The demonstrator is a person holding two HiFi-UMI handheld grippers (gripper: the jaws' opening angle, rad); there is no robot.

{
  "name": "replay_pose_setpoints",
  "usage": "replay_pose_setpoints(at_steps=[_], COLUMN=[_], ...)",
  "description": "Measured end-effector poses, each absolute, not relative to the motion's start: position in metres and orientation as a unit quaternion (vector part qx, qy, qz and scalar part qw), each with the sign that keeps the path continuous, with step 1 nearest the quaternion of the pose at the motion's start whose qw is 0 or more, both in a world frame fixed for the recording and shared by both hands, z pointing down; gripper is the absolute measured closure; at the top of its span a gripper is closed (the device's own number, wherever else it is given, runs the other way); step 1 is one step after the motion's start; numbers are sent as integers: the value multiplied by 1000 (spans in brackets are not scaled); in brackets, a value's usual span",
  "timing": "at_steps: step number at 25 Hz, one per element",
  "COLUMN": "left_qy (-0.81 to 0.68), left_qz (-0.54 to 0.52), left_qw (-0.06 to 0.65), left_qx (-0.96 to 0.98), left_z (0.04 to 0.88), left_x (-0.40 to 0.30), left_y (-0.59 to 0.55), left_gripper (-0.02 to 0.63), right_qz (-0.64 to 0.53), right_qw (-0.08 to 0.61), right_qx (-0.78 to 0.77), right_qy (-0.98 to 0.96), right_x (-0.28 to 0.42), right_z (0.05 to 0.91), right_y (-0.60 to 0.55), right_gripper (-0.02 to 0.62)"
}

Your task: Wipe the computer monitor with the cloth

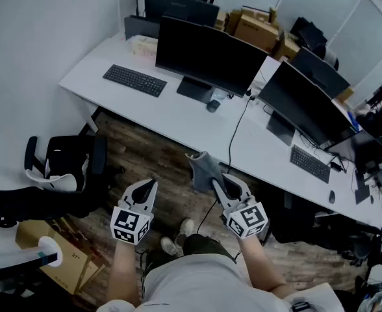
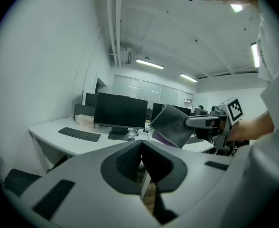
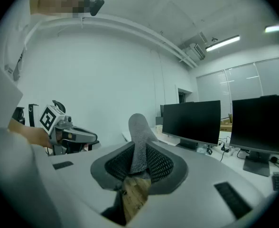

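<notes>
While right claw (image 1: 218, 182) clamps cloth (image 1: 203, 169) | left claw (image 1: 147, 186) closed | monitor (image 1: 207, 54) untouched

The grey cloth (image 1: 204, 169), folded and soft, stands upward, pinched between the jaws of the right gripper (image 1: 222, 184), well apart from the monitor (image 1: 207, 54). That one is black, dark-screened and upright on its stand on the white tabletop (image 1: 171, 112).

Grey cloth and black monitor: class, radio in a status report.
Right gripper shut on grey fabric cloth. Left gripper shut, empty. Black flat computer monitor on white desk, untouched. Nothing seen blocking.
</notes>
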State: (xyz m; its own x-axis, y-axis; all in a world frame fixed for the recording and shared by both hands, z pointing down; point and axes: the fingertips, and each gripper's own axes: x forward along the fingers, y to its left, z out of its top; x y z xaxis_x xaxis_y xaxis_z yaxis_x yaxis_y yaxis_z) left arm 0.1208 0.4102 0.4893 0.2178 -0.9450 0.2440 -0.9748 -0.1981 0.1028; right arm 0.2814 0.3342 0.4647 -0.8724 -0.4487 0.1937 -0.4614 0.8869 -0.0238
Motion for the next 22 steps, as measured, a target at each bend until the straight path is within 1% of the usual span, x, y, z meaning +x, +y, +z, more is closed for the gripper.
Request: replay_pose_setpoints(at_steps=[5, 13, 22], left_qy=[-624, -622, -631], left_qz=[67, 109, 124], left_qw=[116, 120, 112], left_qx=[770, 766, 757], left_z=[488, 488, 480], left_x=[128, 133, 119], left_y=[390, 338, 285], left_gripper=[605, 606, 606], right_qz=[44, 82, 92], right_qw=[97, 71, 46], right_qx=[230, 235, 230], right_qy=[-967, -966, -968], right_x=[284, 300, 280], right_z=[472, 479, 474], right_y=[321, 260, 205], right_gripper=[515, 511, 511])
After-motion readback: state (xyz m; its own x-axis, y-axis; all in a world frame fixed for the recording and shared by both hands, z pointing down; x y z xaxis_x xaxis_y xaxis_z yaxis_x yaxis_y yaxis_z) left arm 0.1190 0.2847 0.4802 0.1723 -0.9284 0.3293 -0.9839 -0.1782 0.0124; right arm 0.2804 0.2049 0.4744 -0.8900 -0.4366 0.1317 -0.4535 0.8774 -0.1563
